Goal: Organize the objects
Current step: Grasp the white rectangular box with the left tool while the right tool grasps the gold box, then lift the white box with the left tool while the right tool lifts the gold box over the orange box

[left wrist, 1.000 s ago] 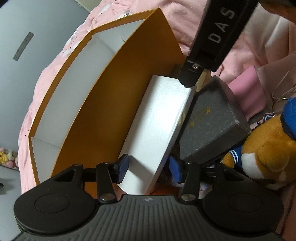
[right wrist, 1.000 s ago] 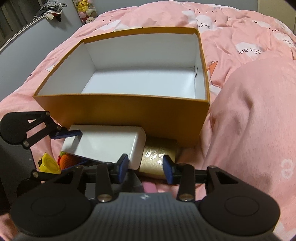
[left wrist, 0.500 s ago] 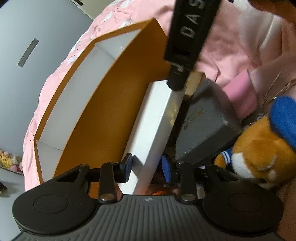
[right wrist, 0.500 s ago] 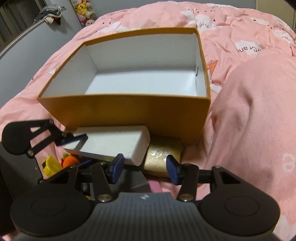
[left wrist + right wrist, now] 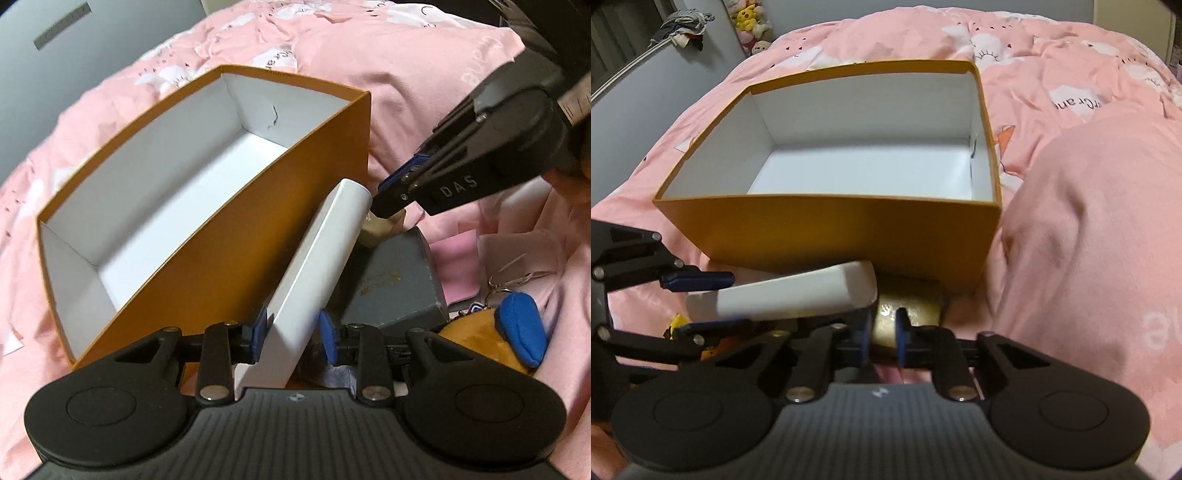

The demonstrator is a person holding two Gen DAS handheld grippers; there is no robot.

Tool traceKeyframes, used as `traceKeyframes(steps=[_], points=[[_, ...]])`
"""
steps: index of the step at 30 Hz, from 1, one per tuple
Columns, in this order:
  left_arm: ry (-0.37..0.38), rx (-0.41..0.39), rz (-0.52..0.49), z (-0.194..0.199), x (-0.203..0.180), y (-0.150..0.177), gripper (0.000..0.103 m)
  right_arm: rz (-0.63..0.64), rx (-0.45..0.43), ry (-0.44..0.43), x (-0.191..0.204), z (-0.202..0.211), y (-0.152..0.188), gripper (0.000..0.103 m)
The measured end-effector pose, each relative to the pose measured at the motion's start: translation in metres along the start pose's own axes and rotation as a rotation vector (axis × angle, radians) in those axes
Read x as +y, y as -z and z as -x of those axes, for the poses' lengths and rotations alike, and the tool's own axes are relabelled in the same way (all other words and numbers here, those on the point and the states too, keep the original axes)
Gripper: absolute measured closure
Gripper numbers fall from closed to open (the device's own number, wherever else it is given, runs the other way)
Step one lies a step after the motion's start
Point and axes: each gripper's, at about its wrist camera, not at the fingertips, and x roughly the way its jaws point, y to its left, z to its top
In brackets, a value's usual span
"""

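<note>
Objects wait on the pink bed (image 5: 1089, 258) near the empty orange box (image 5: 849, 236). Left gripper (image 5: 291, 332) is clamped on the white box (image 5: 317, 266), tilted against the orange wall; lift it clear of that rim first. Right gripper (image 5: 881, 328) is closing, seemingly on nothing, just before the gold box (image 5: 916, 308). Right of these, a grey box (image 5: 399, 284) and plush toy (image 5: 476, 343) crowd the spot.
</note>
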Motion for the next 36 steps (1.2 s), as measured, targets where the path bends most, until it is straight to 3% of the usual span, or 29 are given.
traceKeyframes(steps=[3, 7, 9, 10, 13, 14, 19, 24, 27, 36], points=[[0.006, 0.001, 0.005, -0.002, 0.004, -0.002, 0.061, -0.032, -0.001, -0.025, -0.003, -0.001, 0.0, 0.089], [-0.07, -0.021, -0.05, -0.007, -0.006, -0.009, 0.056, -0.065, 0.001, -0.098, -0.004, -0.005, -0.002, 0.087], [-0.108, -0.014, -0.079, -0.02, -0.01, -0.013, 0.055, -0.049, 0.003, -0.086, 0.0, -0.006, -0.002, 0.087], [-0.116, -0.016, -0.082, -0.022, -0.012, -0.013, 0.054, -0.038, 0.003, -0.07, 0.001, -0.007, -0.002, 0.083], [-0.117, -0.028, -0.074, -0.02, -0.012, -0.009, 0.055, -0.034, 0.014, -0.04, -0.001, -0.01, -0.002, 0.049], [-0.114, -0.028, -0.077, -0.018, -0.012, -0.008, 0.055, -0.035, 0.03, -0.023, -0.002, -0.012, -0.002, 0.043], [-0.056, -0.025, -0.115, -0.011, -0.011, -0.007, 0.055, -0.069, 0.101, 0.002, -0.012, -0.029, 0.001, 0.043], [-0.001, -0.019, -0.098, -0.014, -0.006, -0.013, 0.055, -0.102, 0.132, 0.005, -0.019, -0.045, -0.006, 0.035], [0.056, -0.031, -0.048, -0.017, -0.004, -0.02, 0.062, -0.11, 0.154, 0.004, -0.021, -0.055, -0.007, 0.035], [-0.057, -0.058, -0.004, -0.005, -0.021, -0.009, 0.063, -0.106, 0.111, -0.019, -0.024, -0.045, -0.006, 0.041]])
